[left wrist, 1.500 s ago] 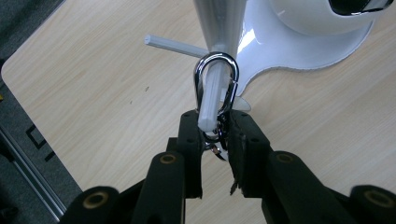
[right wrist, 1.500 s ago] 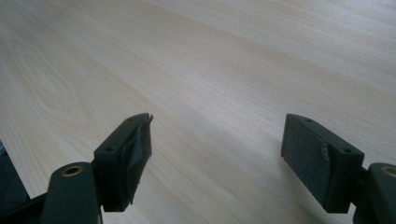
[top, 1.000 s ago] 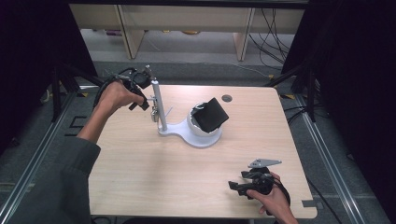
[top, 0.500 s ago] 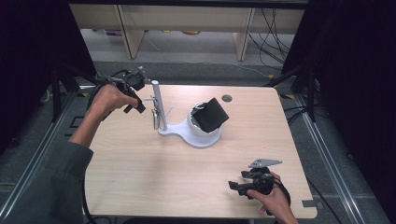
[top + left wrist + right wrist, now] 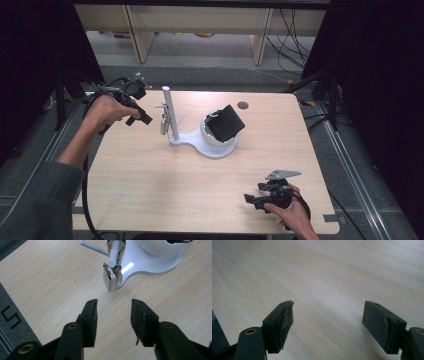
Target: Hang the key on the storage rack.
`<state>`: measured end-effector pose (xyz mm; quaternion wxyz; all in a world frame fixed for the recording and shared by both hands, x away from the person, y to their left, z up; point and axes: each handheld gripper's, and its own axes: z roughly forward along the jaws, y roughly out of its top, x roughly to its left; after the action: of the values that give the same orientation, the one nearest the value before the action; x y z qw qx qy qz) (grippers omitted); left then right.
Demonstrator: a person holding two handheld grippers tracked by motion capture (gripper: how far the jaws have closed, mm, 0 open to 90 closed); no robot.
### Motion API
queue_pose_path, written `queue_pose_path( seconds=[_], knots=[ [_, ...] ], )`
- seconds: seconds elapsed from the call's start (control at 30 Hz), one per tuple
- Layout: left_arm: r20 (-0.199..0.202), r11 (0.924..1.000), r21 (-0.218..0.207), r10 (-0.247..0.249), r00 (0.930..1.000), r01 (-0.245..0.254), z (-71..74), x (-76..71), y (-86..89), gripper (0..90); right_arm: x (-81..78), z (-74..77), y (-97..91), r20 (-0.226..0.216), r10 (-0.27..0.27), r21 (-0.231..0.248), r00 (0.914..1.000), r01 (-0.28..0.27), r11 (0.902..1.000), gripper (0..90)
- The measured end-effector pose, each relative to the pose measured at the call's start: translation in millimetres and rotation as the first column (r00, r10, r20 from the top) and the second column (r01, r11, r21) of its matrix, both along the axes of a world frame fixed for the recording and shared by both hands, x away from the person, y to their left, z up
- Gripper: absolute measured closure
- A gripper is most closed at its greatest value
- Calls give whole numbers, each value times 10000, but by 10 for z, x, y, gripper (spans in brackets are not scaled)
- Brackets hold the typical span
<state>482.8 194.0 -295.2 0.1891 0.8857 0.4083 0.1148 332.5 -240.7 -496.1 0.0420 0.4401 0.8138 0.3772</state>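
On the light wood table [image 5: 150, 190] a white stand [image 5: 212, 147] with an upright post [image 5: 168, 112] carries a dark tilted block [image 5: 226, 123] on its dome; a small silver padlock [image 5: 110, 280] hangs at the post. The left gripper [image 5: 142, 116], which touched the post a second ago, has backed off to the left, jaws spread, lock just ahead of them, apart. Probably lining up for a new grab at the lock. The right gripper [image 5: 256, 199] hasn't moved, resting near the front edge, jaws wide apart, empty.
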Motion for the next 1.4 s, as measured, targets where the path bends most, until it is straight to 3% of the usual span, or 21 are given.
queue_pose_path(
  seconds=[0.23,0.5,0.77,0.93,1.03,1.27,1.33,1.4],
  knots=[
    [164,9997,-218,-81,9998,85,-52,-114,41,460,0,-4,5,-54,-43,-35,10000,43,10000,256],
    [141,9974,-719,-59,9999,69,-214,-274,141,352,17,-14,25,-51,-40,-85,10000,39,10000,256],
    [179,9952,-945,-227,9996,243,-310,-411,170,310,21,-16,26,-67,23,49,10000,-23,10000,256],
    [364,9913,-1279,-255,9990,300,-435,-520,165,293,13,-4,19,-67,-21,49,10000,21,10000,256],
    [469,9839,-1694,-489,9977,561,-585,-641,152,281,14,0,17,62,-103,74,9999,103,9999,251],
    [592,9762,-1963,-826,9948,928,-879,-881,120,261,4,5,29,94,-60,34,9999,59,10000,237],
    [418,9757,-1989,-849,9955,916,-904,-913,120,260,3,5,30,107,-61,28,9999,61,10000,237],
    [664,9734,-2087,-822,9944,944,-1002,-995,114,259,2,6,30,125,-68,27,9999,68,10000,237]
  ],
)
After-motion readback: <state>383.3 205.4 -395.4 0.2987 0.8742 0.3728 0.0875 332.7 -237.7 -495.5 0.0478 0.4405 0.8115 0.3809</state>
